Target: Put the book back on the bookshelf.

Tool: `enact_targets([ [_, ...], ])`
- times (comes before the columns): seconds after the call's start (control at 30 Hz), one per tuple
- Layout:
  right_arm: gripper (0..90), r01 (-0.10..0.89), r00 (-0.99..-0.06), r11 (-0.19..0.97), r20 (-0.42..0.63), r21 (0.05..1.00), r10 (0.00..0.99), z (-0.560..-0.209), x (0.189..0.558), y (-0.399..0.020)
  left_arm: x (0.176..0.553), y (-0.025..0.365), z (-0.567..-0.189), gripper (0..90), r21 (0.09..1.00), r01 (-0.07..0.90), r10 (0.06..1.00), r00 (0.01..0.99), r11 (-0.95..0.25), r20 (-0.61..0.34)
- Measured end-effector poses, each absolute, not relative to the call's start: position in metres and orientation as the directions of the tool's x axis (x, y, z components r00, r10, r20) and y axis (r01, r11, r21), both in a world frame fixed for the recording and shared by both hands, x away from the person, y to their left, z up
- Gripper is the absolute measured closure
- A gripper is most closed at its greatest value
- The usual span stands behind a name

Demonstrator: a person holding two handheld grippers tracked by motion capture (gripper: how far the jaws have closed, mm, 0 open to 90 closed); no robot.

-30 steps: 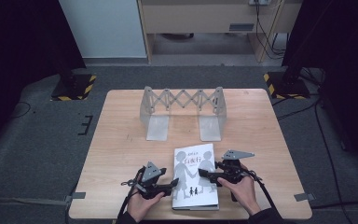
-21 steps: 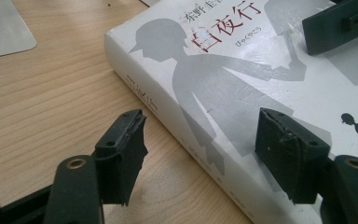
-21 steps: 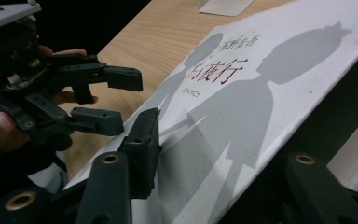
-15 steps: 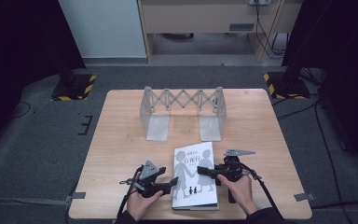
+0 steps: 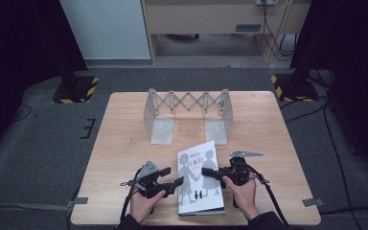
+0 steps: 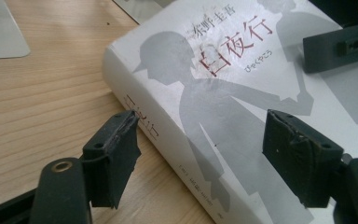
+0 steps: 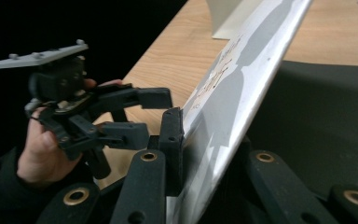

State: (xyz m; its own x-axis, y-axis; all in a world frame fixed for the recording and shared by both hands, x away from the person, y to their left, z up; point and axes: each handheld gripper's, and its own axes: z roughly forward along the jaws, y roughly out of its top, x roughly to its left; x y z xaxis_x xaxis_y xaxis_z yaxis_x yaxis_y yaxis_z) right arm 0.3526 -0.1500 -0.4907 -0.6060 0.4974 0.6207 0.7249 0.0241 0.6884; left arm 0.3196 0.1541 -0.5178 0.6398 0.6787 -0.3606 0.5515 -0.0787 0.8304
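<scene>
The right tool (image 5: 210, 172) has just been closing and now has its jaws pinched on the cover of the book (image 5: 199, 177); in the right gripper view the thin white cover runs edge-on between the two black jaws, lifted off the pages beneath. The left tool (image 5: 172, 184) has its jaws apart and has just been opening further; in the left gripper view they straddle the book's near corner (image 6: 177, 140), one jaw out over the desk beside the spine, the other above the cover, with neither pad pressing on it. The book lies at the near edge of the desk (image 5: 124, 143) between the two hands, title side up. Further back stands a grey folding rack (image 5: 187, 112), well apart from the book.
</scene>
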Motion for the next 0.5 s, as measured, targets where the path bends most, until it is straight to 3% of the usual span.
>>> enact_targets([
  [0.33, 77.7, 0.639, -0.699, -0.009, 0.586, 0.769, 0.409, -0.469, 0.347, -0.155, 0.324, 0.146, -0.527, 4.5, 0.827, 0.56, 0.576, 0.693, -0.052, -0.433],
  [0.5, 78.0, 0.619, -0.731, -0.018, 0.584, 0.785, 0.354, -0.467, 0.347, -0.158, 0.326, 0.136, -0.532, 0.0, 0.823, 0.563, 0.5, 0.737, -0.08, -0.455],
])
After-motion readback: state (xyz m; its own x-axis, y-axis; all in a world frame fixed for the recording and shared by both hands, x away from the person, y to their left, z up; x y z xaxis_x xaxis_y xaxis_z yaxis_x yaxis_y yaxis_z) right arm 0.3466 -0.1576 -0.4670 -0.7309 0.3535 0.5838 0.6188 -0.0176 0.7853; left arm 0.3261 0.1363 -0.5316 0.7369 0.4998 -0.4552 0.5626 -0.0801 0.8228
